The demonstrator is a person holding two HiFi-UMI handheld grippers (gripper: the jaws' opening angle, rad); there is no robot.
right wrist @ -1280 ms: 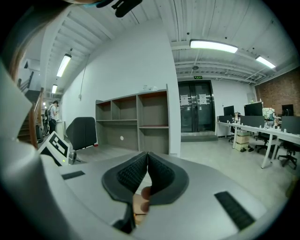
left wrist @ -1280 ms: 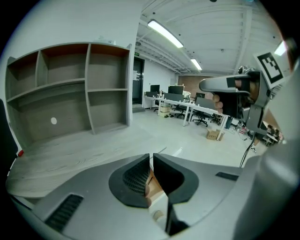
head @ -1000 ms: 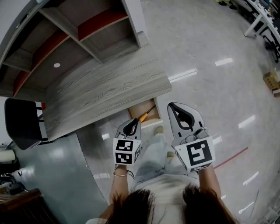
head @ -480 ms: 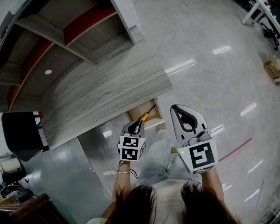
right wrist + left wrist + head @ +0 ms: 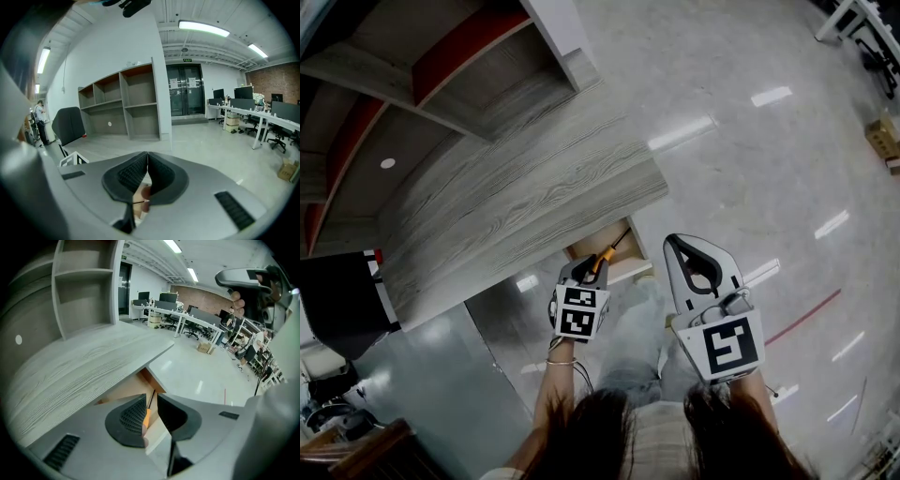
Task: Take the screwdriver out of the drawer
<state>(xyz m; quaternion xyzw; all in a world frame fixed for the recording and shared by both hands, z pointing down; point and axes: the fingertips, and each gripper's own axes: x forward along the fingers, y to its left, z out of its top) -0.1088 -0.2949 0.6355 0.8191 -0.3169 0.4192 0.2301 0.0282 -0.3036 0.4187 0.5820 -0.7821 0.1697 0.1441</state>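
Note:
The drawer [image 5: 598, 247] stands pulled out under the wooden desk's front edge. In it lies the screwdriver [image 5: 604, 253], orange handle toward me, dark shaft pointing away. My left gripper [image 5: 585, 266] hangs right over the handle. In the left gripper view its jaws have just been opening. The left gripper [image 5: 151, 398] shows a narrow gap, with the orange handle [image 5: 144, 418] and the shaft [image 5: 151, 398] seen through it, and the pads do not press on them. My right gripper [image 5: 681, 243] is to the right over the floor. The right gripper [image 5: 147, 158] is shut on nothing.
The grey wooden desk [image 5: 516, 202] carries a shelf unit [image 5: 441, 66] at its back. A black chair [image 5: 337, 300] stands at the left. Glossy floor spreads to the right, with a cardboard box [image 5: 886, 141] far off. My legs are below the drawer.
Both grippers have sunk toward the drawer. The left one has closed in on the screwdriver's handle. The right gripper stays shut.

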